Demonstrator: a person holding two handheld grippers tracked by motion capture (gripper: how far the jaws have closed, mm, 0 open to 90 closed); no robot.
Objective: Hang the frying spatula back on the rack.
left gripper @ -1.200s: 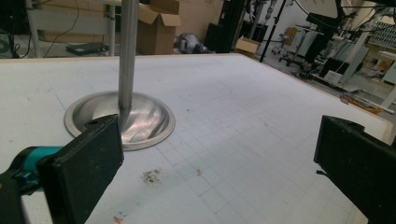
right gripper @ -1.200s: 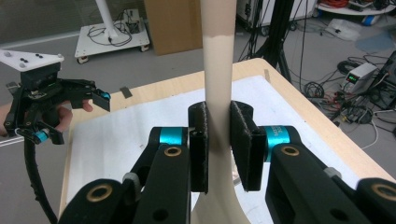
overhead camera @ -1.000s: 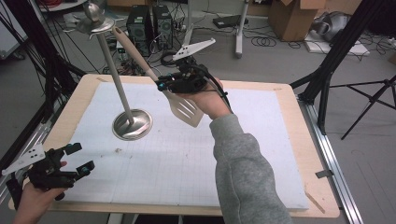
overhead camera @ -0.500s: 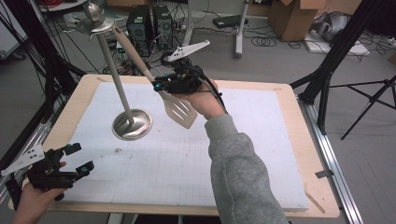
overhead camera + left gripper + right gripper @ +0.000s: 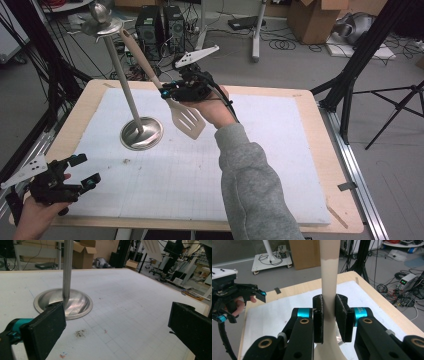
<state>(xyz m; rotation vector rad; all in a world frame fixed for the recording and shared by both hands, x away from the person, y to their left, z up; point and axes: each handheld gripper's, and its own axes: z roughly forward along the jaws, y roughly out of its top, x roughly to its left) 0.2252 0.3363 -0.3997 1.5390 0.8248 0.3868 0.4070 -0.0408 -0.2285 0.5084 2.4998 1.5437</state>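
At the near left corner of the desk (image 5: 320, 150), the left hand-held gripper (image 5: 82, 176) sits low over the white gridded mat (image 5: 200, 175), held by a hand at the desk's edge. Its jaws stand wide apart with nothing between them; in the left gripper view the two black pads (image 5: 46, 330) frame bare mat and a small dark smudge (image 5: 80, 333).

Farther in, a grey sleeve (image 5: 250, 190) reaches up the middle of the desk to the right hand-held gripper (image 5: 172, 92), raised above the mat. Its jaws are clamped on the beige handle of a slotted spatula (image 5: 187, 120). In the right gripper view the two pads (image 5: 318, 317) press on either side of the handle (image 5: 329, 277). The spatula hangs in the air, tilted: its slotted blade points down toward the near right, above the mat, and its handle rises up and to the far left.

Just left of the blade stands a metal stand (image 5: 127, 95), its round base (image 5: 141, 134) on the mat and its thin pole leaning toward a topper (image 5: 101, 20) near the tip of the spatula handle.

Beyond the desk lie cables, computer cases and cardboard boxes on the floor.
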